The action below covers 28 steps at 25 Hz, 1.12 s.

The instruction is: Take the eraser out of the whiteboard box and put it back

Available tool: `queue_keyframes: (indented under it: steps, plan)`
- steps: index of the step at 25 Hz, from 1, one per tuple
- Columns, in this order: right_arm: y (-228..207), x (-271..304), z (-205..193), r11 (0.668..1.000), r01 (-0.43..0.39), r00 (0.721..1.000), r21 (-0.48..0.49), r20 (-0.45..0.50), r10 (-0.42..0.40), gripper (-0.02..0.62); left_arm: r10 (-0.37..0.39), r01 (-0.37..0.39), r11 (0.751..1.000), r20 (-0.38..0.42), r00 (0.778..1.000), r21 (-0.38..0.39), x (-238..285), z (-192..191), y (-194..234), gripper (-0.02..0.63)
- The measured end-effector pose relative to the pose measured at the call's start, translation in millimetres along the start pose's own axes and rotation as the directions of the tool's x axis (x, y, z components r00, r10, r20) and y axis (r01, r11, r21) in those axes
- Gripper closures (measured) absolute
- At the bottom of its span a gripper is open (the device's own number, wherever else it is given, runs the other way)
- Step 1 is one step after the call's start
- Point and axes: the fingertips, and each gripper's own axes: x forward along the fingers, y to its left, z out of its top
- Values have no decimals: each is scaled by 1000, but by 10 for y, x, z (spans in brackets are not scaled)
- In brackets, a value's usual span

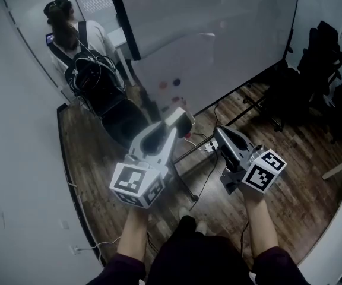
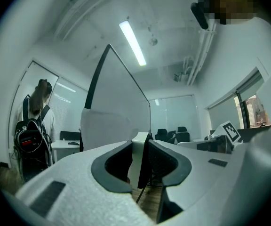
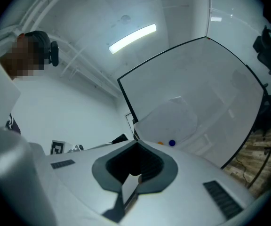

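The whiteboard filled the far side, with a person wearing a backpack standing at its left end. Both grippers were held up, well short of the board. The left gripper was clamped on a thin white slab with a dark face, judged to be the eraser, hence out of its box. The right gripper was closed on nothing. The box itself could not be identified. Assessment: removal complete, return pending. This requires an approach to the board, alignment with the box opening, then release.

A person with a backpack stands on wooden floor.
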Motion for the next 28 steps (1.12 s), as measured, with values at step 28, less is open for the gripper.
queue_keyframes:
  steps: [28]
  plan:
    - [-649, 580, -489, 995, 77, 996, 69, -58, -73, 592, -19, 13, 999, -104, 994, -51, 590, -706, 777, 506]
